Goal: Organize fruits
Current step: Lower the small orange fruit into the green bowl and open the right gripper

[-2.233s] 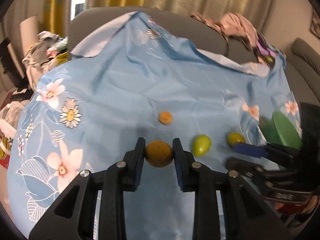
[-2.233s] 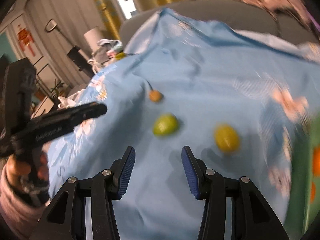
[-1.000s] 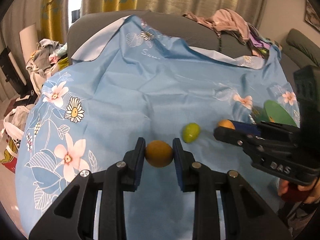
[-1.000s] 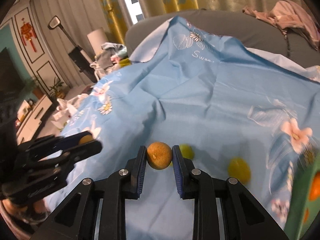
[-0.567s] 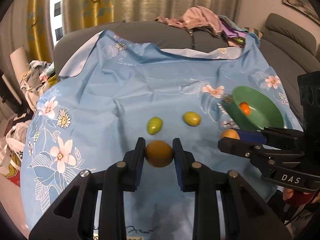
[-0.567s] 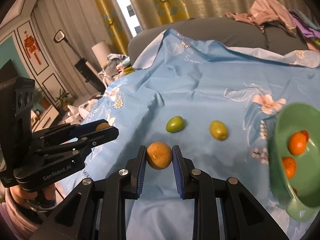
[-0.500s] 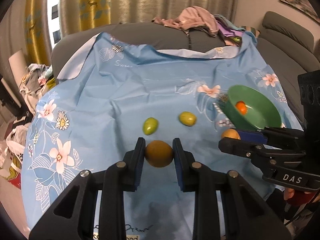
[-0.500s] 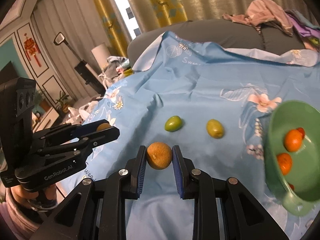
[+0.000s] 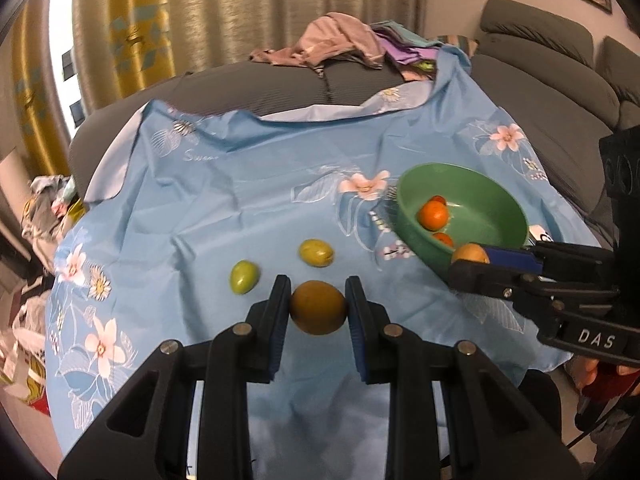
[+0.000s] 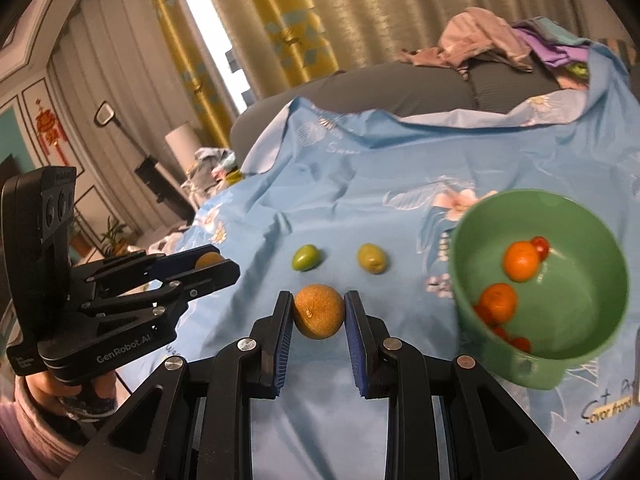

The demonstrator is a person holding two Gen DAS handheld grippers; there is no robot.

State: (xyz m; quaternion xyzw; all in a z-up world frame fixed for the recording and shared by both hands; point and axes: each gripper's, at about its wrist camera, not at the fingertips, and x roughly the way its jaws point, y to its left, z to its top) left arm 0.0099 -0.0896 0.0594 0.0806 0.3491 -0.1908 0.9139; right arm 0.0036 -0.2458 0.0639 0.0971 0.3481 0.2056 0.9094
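left gripper (image 9: 318, 306) clamped on a brownish-yellow fruit (image 9: 318, 307), low centre of frame; right gripper (image 10: 318, 311) clenched on a speckled brown fruit (image 10: 319, 311); best to carry each over the green bowl (image 10: 600, 272) at right, release low inside the rim; bowl holds orange fruits (image 10: 520, 261); two green fruits (image 10: 306, 257) on the blue cloth (image 10: 400, 168)

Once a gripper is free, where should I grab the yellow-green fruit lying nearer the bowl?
Take the yellow-green fruit across its short middle, coming from above. It lies on its side on the cloth, clear of the green fruit and green bowl, so fingers likely fit.
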